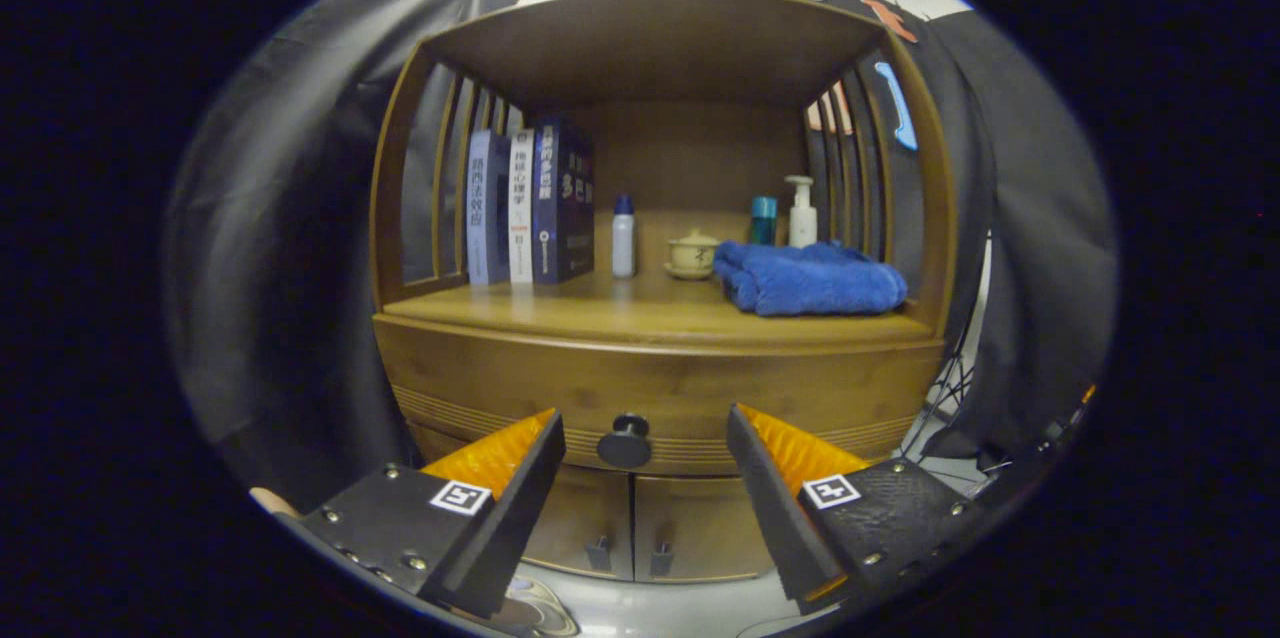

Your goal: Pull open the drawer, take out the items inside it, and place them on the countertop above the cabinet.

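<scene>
A wooden cabinet stands ahead of me. Its drawer (pixel 660 393) is closed, with a round dark knob (pixel 626 440) on its front. My gripper (pixel 645 423) is open, its two fingers spread to either side of the knob and a short way in front of it, touching nothing. Above the drawer lies the countertop (pixel 640 313) inside an open shelf bay. The drawer's contents are hidden.
On the countertop stand three books (pixel 525 208) at the left, a small white bottle (pixel 623 236), a lidded ceramic pot (pixel 692 255), a teal bottle (pixel 763 220), a pump bottle (pixel 801 211) and a folded blue towel (pixel 810 278). Two small doors (pixel 630 528) sit below the drawer.
</scene>
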### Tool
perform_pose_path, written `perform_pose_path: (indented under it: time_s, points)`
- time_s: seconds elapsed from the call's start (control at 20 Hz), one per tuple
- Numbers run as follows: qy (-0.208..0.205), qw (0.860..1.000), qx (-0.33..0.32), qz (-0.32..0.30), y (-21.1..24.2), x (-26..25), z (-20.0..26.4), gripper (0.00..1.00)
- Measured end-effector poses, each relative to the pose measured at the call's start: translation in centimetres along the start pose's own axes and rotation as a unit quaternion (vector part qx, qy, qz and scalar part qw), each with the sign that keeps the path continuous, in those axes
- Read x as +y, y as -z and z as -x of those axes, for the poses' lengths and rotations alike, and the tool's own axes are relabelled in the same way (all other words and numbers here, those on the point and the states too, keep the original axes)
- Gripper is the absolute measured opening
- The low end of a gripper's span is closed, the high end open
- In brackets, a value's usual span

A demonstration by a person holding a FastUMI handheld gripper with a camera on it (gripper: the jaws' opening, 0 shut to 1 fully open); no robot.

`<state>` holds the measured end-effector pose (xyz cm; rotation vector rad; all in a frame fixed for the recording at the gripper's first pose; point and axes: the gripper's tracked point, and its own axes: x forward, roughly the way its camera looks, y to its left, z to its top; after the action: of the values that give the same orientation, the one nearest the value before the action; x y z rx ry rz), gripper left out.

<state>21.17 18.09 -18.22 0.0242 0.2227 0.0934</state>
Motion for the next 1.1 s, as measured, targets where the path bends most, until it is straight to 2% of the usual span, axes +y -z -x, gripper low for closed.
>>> perform_pose_path:
  time_s: [0.05,0.4,0.45,0.6,0.75,0.95,1.1]
  points:
    - [-0.002,1.0,0.004,0.001,0.5,0.4,-0.6,0.98]
    - [0.021,0.999,0.031,0.016,3.4,1.2,-4.8,0.68]
    - [0.032,0.999,0.034,0.017,3.7,1.0,-6.0,0.67]
    - [0.044,0.998,0.049,0.0,4.5,1.0,-7.0,0.44]
    - [0.062,0.997,0.036,-0.022,4.2,0.7,-7.0,0.41]
    - [0.052,0.997,0.056,-0.026,4.6,0.9,-6.9,0.31]
    - [0.058,0.996,0.063,-0.03,4.6,0.6,-6.6,0.31]
